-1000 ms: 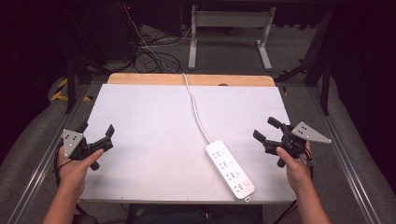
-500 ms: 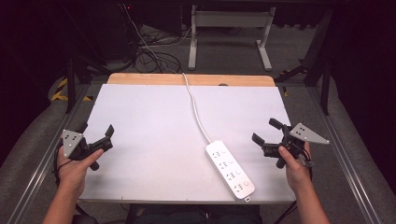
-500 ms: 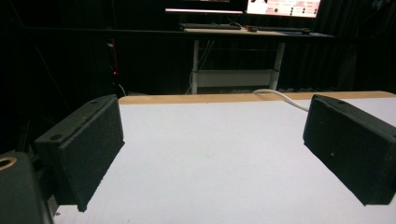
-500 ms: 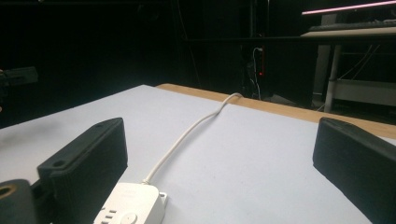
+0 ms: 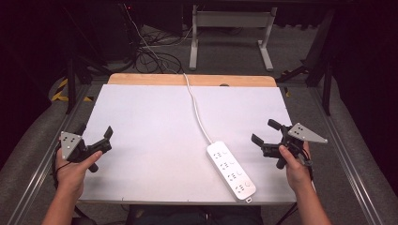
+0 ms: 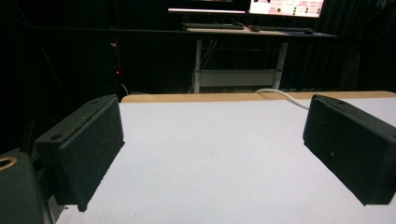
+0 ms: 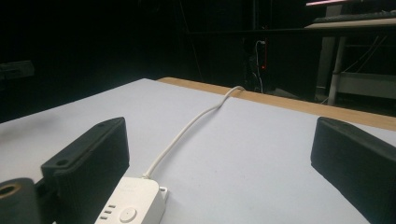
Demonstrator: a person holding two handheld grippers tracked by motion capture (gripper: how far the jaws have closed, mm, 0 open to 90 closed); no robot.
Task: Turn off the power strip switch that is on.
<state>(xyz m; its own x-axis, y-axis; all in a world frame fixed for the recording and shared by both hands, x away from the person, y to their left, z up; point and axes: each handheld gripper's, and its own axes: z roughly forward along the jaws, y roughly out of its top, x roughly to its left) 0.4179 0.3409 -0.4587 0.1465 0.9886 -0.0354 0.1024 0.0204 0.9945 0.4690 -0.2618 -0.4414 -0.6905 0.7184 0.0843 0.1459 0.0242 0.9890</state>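
Right tool (image 5: 265, 138) first, from the high view: it sits at about four o'clock on the table (image 5: 155, 122), jaws spread wide with nothing between them, having just finished opening that last bit. It points in toward the middle, and the white power strip (image 5: 231, 170) lies just beside it at roughly five o'clock, slanted, its near end close to the table's front edge. The strip's white cable (image 5: 195, 108) runs off toward twelve o'clock and over the wooden far edge. Over at eight o'clock the left tool (image 5: 94, 138) is released too, jaws apart, well away from the strip — bare white surface all around it.

Left gripper view now: the two black pads (image 6: 88, 149) stand far apart, and between them there is only table surface, with a sliver of cable (image 6: 280, 95) at about one o'clock near the far edge.

Right gripper view: jaws again wide, and the power strip (image 7: 130, 207) pokes in at seven o'clock, close by the left-hand pad but not between the pads. Its cable (image 7: 187, 128) snakes away toward twelve.

My read — this is the opening stance, both hands parked, no grasp begun. The strip looks like the thing to be worked, and the right tool is the nearer. The next move would call for swinging it over the strip's body, lining the open jaws across the narrow width, then clenching — minding the cable, which could drag.
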